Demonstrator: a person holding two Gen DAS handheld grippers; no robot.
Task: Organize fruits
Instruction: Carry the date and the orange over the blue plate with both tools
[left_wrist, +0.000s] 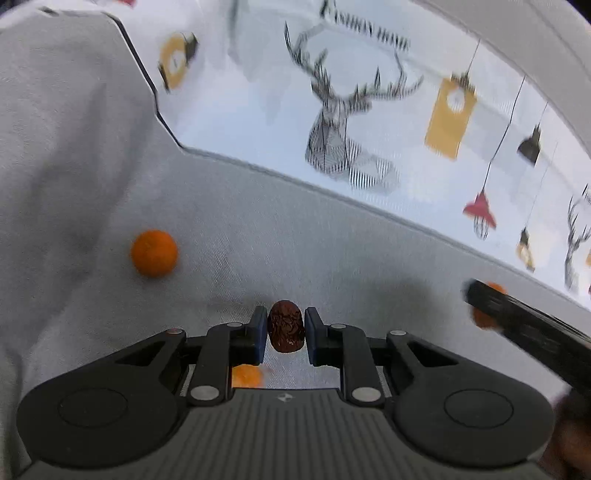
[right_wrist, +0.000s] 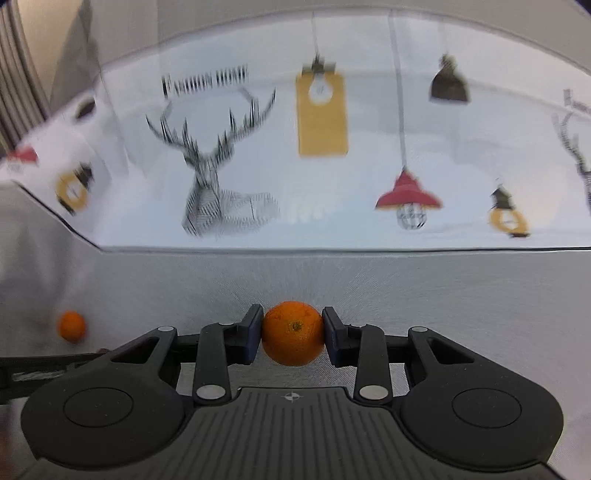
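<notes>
Grey cloth covered the surface; a deer-print sheet lay at 12 o'clock. Left tool pinched a brown date; right tool pinched an orange.

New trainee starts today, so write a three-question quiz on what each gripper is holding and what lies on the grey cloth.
1. True or false: the left gripper is shut on a wrinkled dark-brown oval dried fruit.
2. What does the right gripper hold? A) a round orange citrus fruit B) a green apple C) nothing
3. Fill in: the loose small round orange fruit lies on the ___ cloth.

Key: 1 true; 2 A, the round orange citrus fruit; 3 grey.
</notes>
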